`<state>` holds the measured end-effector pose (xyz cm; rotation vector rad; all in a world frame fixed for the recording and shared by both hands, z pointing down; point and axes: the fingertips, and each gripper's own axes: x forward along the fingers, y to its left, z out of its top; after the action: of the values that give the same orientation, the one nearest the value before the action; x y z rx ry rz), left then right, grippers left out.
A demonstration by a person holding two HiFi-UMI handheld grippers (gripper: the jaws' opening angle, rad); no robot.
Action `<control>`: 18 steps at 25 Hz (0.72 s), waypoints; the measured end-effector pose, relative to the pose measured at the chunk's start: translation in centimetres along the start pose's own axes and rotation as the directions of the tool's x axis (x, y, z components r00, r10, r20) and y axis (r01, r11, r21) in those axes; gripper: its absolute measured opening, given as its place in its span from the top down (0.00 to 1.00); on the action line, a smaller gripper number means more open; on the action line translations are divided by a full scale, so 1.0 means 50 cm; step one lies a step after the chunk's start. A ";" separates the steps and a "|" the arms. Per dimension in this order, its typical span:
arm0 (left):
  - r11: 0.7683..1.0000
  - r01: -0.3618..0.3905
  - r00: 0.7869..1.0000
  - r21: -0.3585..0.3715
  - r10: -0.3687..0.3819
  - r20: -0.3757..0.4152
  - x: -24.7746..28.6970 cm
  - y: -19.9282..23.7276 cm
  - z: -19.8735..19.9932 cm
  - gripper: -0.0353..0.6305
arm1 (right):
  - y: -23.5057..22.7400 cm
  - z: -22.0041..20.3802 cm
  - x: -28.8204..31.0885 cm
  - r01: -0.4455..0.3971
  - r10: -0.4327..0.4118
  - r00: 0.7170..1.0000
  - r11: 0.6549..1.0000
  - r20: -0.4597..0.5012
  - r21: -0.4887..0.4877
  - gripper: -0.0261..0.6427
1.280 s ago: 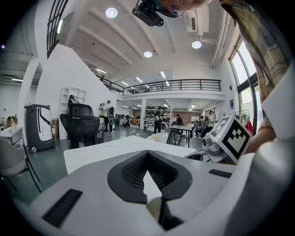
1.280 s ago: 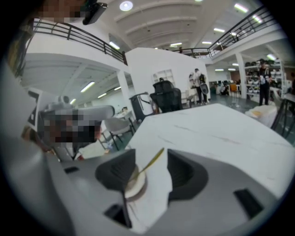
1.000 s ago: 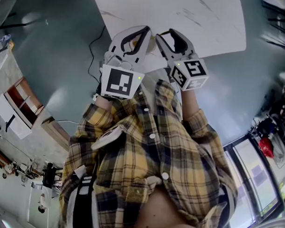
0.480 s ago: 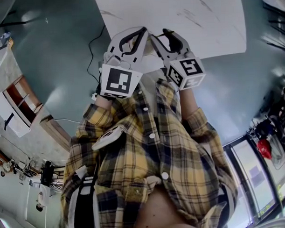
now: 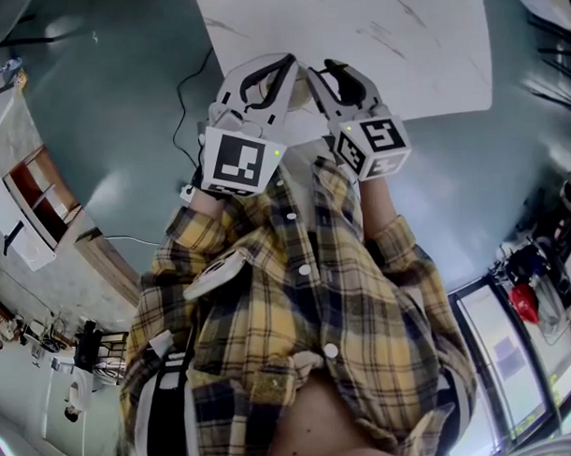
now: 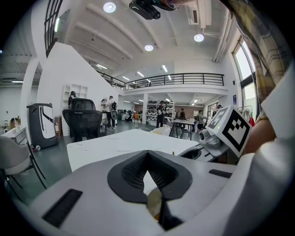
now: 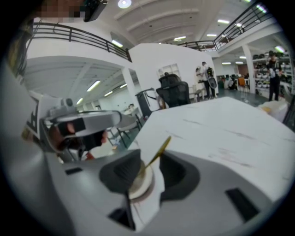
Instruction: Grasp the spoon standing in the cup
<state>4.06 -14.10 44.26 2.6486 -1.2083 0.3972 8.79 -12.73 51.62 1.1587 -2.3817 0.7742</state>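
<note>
Though in cup (image 7: 138, 185), spoon (image 7: 157, 151) tilted

Two tools, left tool (image 5: 278, 71) and right tool (image 5: 331, 73), one cup (image 7: 137, 184), one spoon (image 7: 160, 148), one white table (image 5: 401, 41)

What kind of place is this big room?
Probably a big open office or workshop hall: it has a high ceiling with round lights, an upstairs balcony railing, and a black office chair near a white table.

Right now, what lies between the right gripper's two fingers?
In the right gripper view: a round white cup with a thin gold spoon standing in it. The right gripper's fingers have just been closing, not yet pressing it.
</note>
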 end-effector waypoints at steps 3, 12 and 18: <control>1.000 0.000 1.000 0.005 0.000 0.004 -0.005 0.000 0.001 0.92 | 0.004 -0.006 0.002 0.007 -0.007 1.000 1.000 -0.012 -0.016 0.82; 1.000 -0.010 1.000 0.011 0.010 0.015 -0.007 0.001 0.013 0.92 | 0.018 0.003 0.001 -0.043 0.043 0.999 0.999 -0.006 0.009 0.87; 1.000 -0.023 1.000 0.018 0.022 0.021 -0.015 0.005 0.019 0.92 | 0.044 0.014 0.003 -0.106 0.106 0.994 0.993 0.007 0.041 0.90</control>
<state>3.56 -14.00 43.14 2.6631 -1.2472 0.3876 6.87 -12.15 50.50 1.0576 -2.4589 0.8600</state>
